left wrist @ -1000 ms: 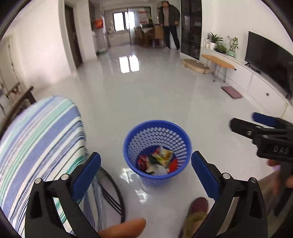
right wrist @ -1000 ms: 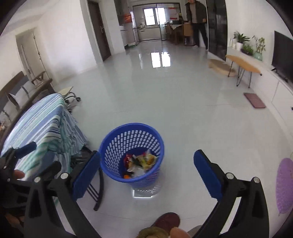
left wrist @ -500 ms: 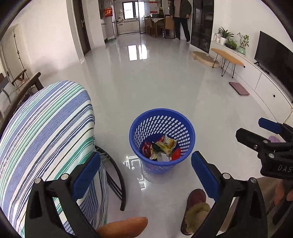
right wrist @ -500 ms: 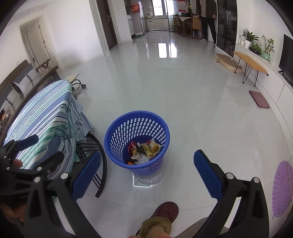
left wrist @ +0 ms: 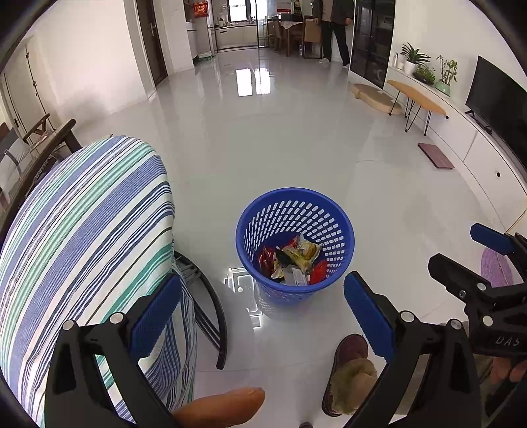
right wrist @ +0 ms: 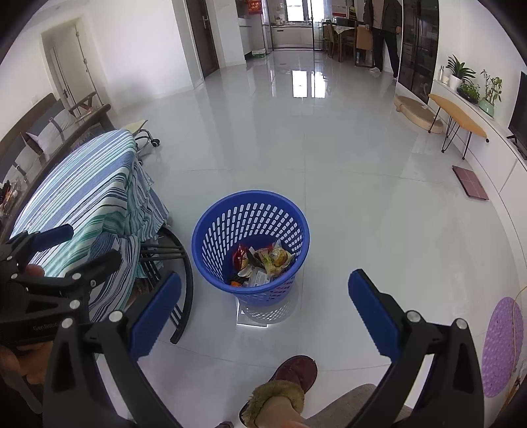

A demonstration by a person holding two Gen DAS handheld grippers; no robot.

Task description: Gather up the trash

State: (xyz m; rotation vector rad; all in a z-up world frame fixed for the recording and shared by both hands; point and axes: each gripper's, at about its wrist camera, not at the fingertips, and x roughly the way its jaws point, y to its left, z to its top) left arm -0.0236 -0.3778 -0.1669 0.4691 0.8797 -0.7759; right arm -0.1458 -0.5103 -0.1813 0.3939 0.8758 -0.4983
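Both tools, left tool (left wrist: 262, 311) and right tool (right wrist: 263, 307), are hanging spread and empty above the blue basket (left wrist: 342, 243). Wrappers (left wrist: 298, 258) are lying inside it. Collection is looking nearly finished; next move probably calls for finding any leftover trash.

Setting: a home living room with a glossy tiled floor (left wrist: 280, 131). Indicators: a television (left wrist: 497, 98) on a low white cabinet (left wrist: 477, 154), potted plants (left wrist: 425, 70), and a striped tablecloth (right wrist: 92, 194). The far end appears to hold a dining table (right wrist: 342, 31) and kitchen.
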